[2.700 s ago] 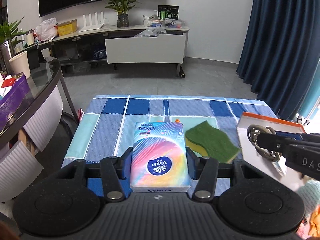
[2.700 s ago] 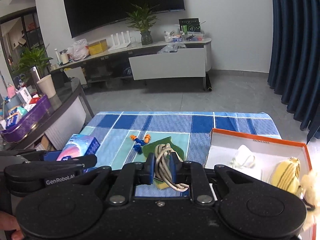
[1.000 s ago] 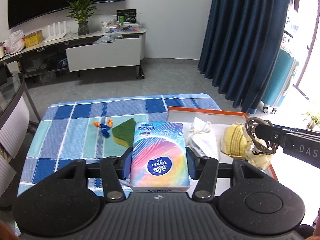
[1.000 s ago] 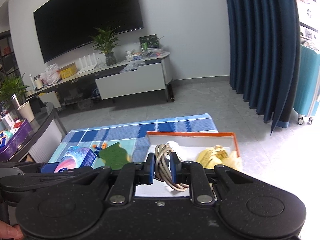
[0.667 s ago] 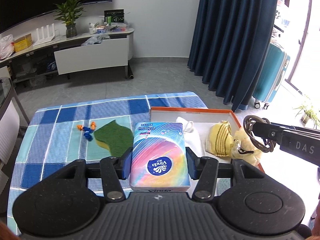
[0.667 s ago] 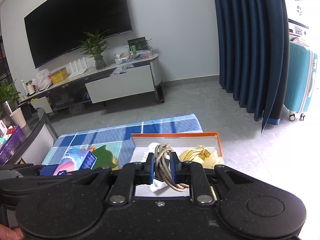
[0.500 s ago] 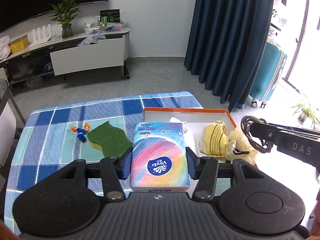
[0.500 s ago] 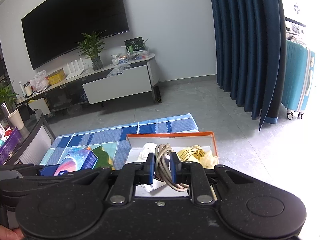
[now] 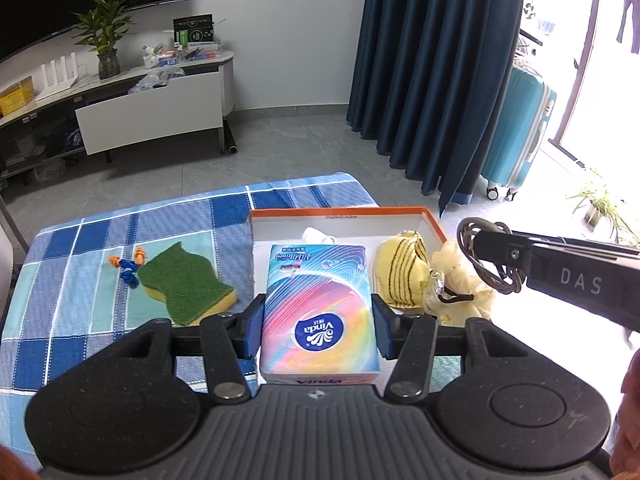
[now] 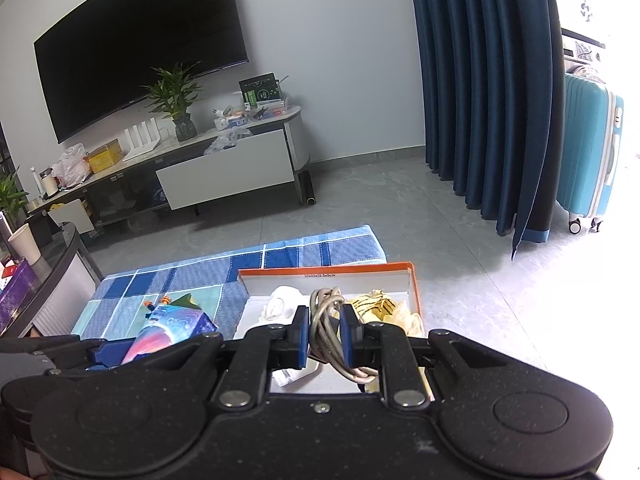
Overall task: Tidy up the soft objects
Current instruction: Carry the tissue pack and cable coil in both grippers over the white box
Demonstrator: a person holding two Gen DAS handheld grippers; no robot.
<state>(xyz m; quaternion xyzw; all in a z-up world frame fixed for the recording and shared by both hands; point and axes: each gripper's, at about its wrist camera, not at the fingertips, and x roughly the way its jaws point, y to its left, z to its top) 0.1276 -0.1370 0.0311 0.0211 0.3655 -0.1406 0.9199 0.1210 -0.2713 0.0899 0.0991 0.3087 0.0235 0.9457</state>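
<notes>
My left gripper [image 9: 318, 330] is shut on a rainbow Vinda tissue pack [image 9: 318, 304], held above the near left part of the orange-rimmed white box [image 9: 340, 211]. My right gripper [image 10: 325, 334] is shut on a coiled grey cable [image 10: 326, 312], also seen in the left wrist view [image 9: 486, 254], held above the box's right side [image 10: 414, 292]. In the box lie a white cloth [image 9: 318, 236], a yellow striped item [image 9: 402, 266] and a pale yellow mesh puff [image 9: 456, 288]. A green sponge [image 9: 182, 282] and blue-orange earplugs [image 9: 130, 266] lie on the checked cloth.
The low table wears a blue checked cloth [image 9: 80, 280]. A dark curtain [image 9: 436, 80] and teal suitcase [image 9: 516, 136] stand at the right. A TV console [image 9: 152, 116] is at the back. A glass side table [image 10: 40, 276] stands at the left.
Both grippers have moved right and up with their loads, from over the cloth to over the orange box. The box and its contents have come fully into view.
</notes>
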